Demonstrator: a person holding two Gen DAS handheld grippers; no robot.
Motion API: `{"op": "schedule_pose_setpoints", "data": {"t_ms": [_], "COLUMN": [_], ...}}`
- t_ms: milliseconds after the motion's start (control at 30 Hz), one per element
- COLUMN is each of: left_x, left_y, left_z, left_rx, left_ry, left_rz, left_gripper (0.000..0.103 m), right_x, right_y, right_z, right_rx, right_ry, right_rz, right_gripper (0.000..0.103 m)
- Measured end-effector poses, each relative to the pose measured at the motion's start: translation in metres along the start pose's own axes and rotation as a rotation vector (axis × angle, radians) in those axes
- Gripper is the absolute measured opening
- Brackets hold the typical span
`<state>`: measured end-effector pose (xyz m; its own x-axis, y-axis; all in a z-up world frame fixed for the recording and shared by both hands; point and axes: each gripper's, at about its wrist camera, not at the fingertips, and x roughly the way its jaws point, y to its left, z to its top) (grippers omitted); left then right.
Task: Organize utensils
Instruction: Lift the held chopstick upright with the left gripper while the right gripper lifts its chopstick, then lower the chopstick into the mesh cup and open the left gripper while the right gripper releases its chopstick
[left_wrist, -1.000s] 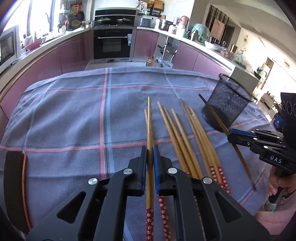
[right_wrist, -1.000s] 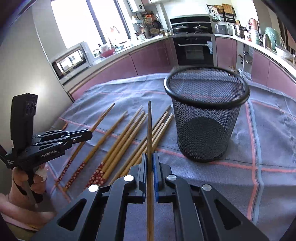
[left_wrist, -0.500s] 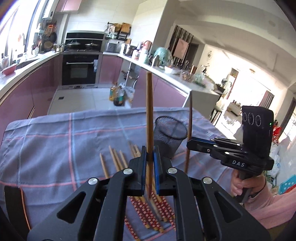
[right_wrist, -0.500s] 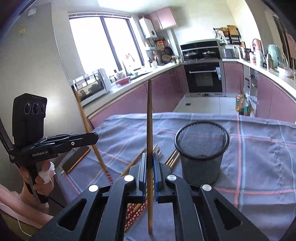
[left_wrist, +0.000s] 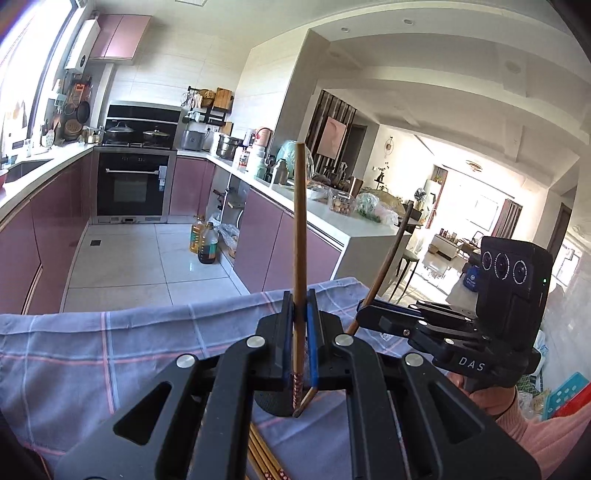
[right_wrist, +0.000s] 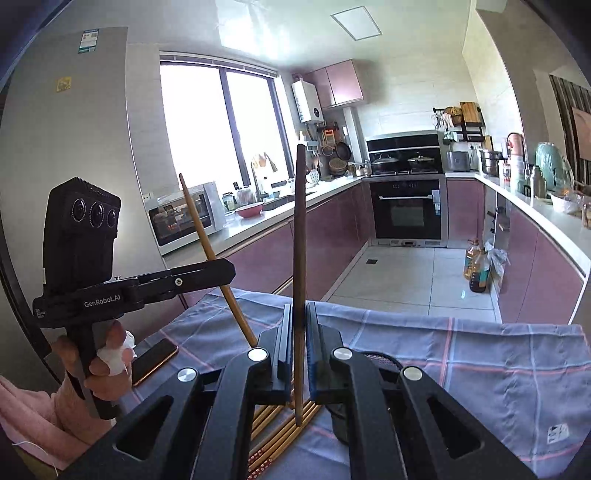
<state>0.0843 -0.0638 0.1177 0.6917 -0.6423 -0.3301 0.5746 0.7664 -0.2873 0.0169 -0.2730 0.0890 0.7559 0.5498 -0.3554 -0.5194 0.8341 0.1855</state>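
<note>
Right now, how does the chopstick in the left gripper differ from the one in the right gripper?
The left gripper's chopstick is light tan with a red patterned lower end; the right gripper's chopstick is darker brown and plain where visible. Both are clamped, roughly upright, above the checked cloth.

"DAS" on right hand-held gripper (left_wrist: 364, 314); "GenRobot.AI" on left hand-held gripper (right_wrist: 227, 267).

Mesh cup (right_wrist: 380, 360) on the tablecloth (right_wrist: 498, 369), loose chopsticks (right_wrist: 280, 428) lying left of it, phone (right_wrist: 155, 356) further left.
</note>
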Motion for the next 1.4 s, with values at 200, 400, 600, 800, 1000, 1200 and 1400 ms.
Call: {"op": "schedule_pose_setpoints", "data": {"t_ms": [200, 400, 600, 800, 1000, 1200, 1400], "left_x": [0.026, 0.063, 0.099, 0.134, 0.139, 0.11, 0.061], "left_y": [-0.015, -0.025, -0.024, -0.009, 0.005, 0.016, 0.034], "left_z": [0.023, 0.015, -0.004, -0.03, -0.043, -0.049, -0.062], "left_rx": [0.007, 0.042, 0.035, 0.031, 0.023, 0.023, 0.03], "left_ry": [0.005, 0.075, 0.196, 0.293, 0.297, 0.23, 0.162], "left_rz": [-0.012, 0.051, 0.041, 0.068, 0.11, 0.166, 0.241], "left_gripper": [0.007, 0.007, 0.007, 0.008, 0.028, 0.037, 0.047], "right_x": [-0.001, 0.017, 0.046, 0.077, 0.089, 0.079, 0.045], "right_y": [-0.015, -0.034, -0.041, -0.05, -0.059, -0.057, -0.031], "right_z": [0.013, 0.006, -0.011, -0.027, -0.03, -0.033, -0.04], "right_rx": [-0.019, -0.012, 0.018, 0.051, 0.099, 0.114, 0.088], "right_ry": [-0.034, 0.005, 0.136, 0.271, 0.271, 0.23, 0.155], "right_rz": [-0.043, -0.09, -0.076, -0.082, -0.116, -0.125, -0.067], "right_gripper": [0.005, 0.005, 0.005, 0.006, 0.018, 0.033, 0.051]}}
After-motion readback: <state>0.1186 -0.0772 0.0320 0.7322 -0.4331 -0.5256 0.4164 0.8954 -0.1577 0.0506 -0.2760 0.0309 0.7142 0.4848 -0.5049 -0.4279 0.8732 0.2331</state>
